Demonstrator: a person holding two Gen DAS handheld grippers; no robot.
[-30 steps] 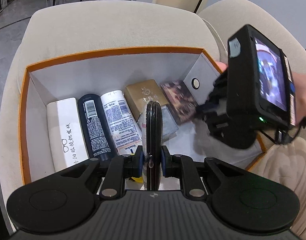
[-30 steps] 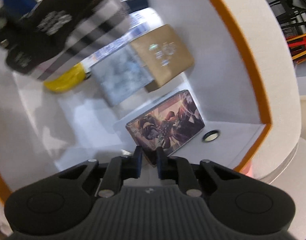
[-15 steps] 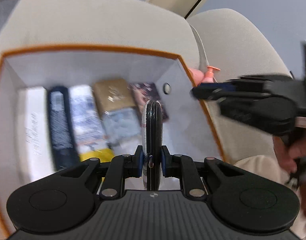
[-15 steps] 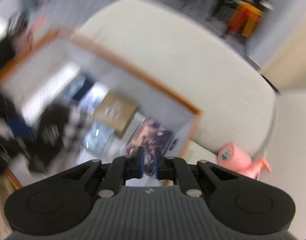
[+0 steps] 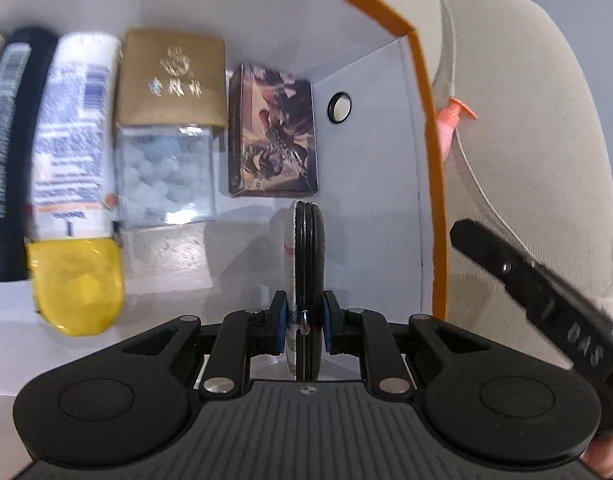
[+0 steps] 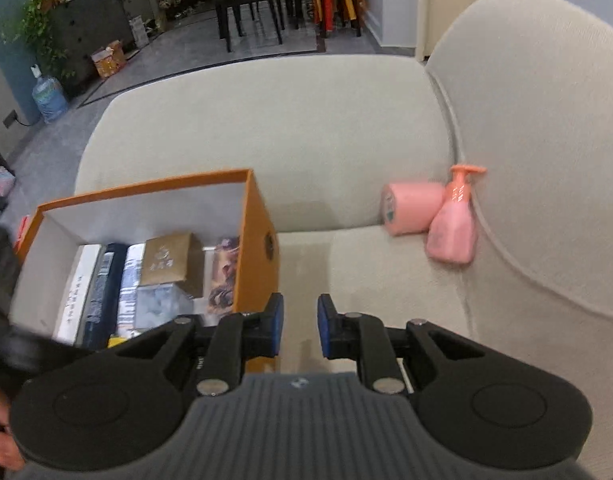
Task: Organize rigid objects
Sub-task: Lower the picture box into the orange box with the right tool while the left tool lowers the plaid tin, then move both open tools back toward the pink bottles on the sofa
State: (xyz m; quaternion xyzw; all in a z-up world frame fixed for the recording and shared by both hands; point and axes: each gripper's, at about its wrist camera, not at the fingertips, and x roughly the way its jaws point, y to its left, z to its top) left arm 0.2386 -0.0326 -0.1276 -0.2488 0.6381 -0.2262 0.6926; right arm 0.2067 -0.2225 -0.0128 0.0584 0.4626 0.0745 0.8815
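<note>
Orange box [image 6: 255,240], pink bottle [image 6: 452,232]

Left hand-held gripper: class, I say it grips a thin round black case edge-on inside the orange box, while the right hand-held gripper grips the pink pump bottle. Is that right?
Not quite. The right hand-held gripper is open and empty; the pink pump bottle lies apart on the sofa, as the right wrist view shows. The left hand-held gripper does grip the round black case inside the orange box.
</note>
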